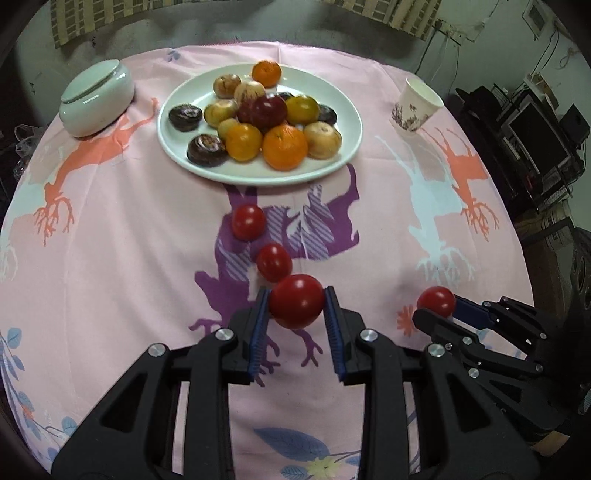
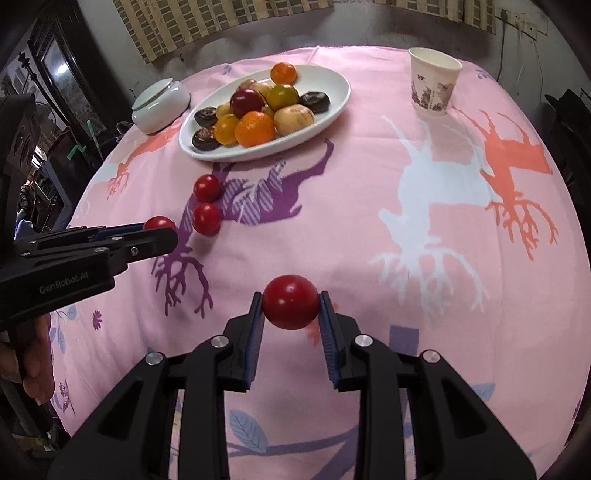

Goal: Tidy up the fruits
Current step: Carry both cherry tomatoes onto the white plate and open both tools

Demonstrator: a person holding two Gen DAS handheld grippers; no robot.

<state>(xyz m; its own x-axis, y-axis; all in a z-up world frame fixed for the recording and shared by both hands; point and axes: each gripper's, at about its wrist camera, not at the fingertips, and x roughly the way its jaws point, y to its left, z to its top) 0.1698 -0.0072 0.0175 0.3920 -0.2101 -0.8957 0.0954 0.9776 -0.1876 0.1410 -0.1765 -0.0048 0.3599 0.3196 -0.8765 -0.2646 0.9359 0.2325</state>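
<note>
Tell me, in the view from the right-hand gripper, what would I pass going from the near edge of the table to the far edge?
The right gripper shut on a red tomato → two loose tomatoes on the cloth → white plate piled with fruit.

A lived-in home room: ahead of the claw, a round table under a pink deer-print tablecloth [image 1: 110, 258], bamboo blinds [image 2: 207, 26] on the wall, a monitor [image 1: 535, 136] to the right.
</note>
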